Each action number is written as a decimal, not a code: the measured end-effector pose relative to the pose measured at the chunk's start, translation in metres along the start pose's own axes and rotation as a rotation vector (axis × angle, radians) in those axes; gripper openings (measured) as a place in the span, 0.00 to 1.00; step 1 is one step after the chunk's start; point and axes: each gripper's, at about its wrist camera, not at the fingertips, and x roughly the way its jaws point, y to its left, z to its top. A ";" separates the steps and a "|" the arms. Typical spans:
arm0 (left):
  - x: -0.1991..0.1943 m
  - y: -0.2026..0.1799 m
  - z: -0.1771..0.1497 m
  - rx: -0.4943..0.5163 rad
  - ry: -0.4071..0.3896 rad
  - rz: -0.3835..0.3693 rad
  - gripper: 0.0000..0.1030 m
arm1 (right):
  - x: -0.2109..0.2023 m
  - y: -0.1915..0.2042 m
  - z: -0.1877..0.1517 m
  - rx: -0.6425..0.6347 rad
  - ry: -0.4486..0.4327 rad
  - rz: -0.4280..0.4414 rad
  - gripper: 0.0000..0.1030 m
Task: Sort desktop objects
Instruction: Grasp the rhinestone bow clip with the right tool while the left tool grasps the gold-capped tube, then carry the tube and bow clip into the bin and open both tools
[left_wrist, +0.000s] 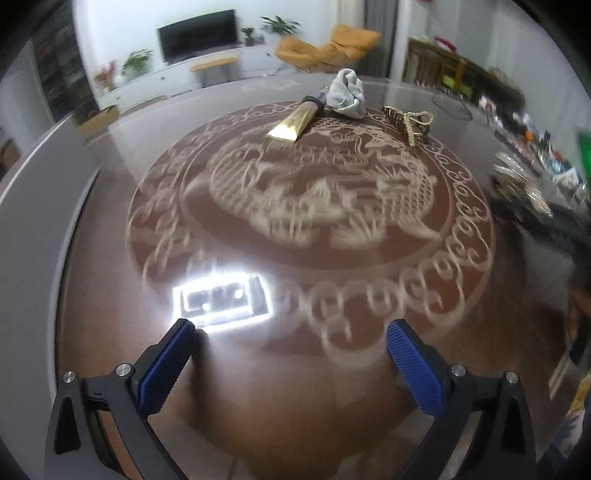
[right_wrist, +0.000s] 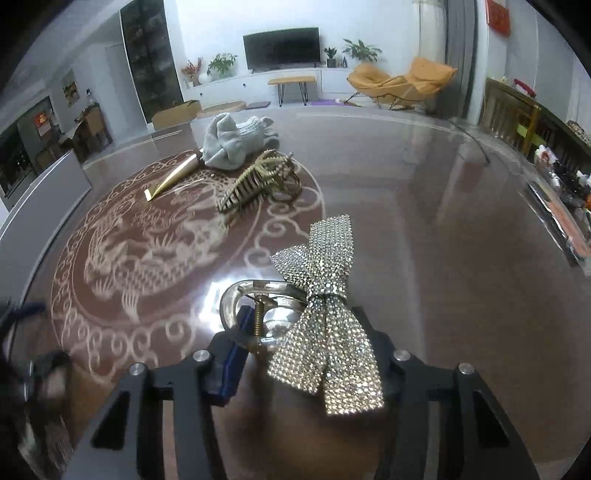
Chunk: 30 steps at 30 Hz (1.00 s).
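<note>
The round glass-topped table with a pale dragon medallion on reddish-brown (right_wrist: 424, 206) fills both views and carries everything waiting to be sorted. In the right wrist view, a crumpled grey knitted cloth (right_wrist: 236, 142) lies at about eleven o'clock on the medallion's far rim, touching the dark cap end of a flattened gold cosmetic tube (right_wrist: 173, 177), which points back toward nine o'clock. Just beside them, at twelve o'clock from the camera, a gold toothed claw hair clip (right_wrist: 260, 181) lies on its side. These three sit close together, probably as one group, or as items not yet sorted. Nearest, the right gripper (right_wrist: 295, 332) is closed on the clear spring clasp of a rhinestone-covered silver bow hair clip (right_wrist: 327, 314). The bow drapes over the right-hand finger and hides it, so the grip there is my reading; the clip seems held just clear of the glass, likely in transit. The claw clip lies straight ahead on the line toward the far group, so a placement there would need to steer around it. In the left wrist view, the left gripper (left_wrist: 291, 362) hovers low over bare table at six o'clock, its blue ribbed pads (left_wrist: 166, 365) spread wide and empty, beside a bright lamp reflection (left_wrist: 221, 299); blur suggests it is moving.
</note>
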 end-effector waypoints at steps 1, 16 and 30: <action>0.007 0.000 0.014 0.020 0.006 0.006 1.00 | -0.003 0.000 -0.004 0.001 -0.001 0.000 0.51; 0.119 -0.009 0.196 0.107 -0.008 -0.101 1.00 | -0.002 0.001 -0.006 0.001 0.003 -0.002 0.53; 0.071 -0.006 0.137 -0.016 -0.055 -0.025 0.25 | -0.001 -0.009 -0.005 0.058 -0.013 0.065 0.53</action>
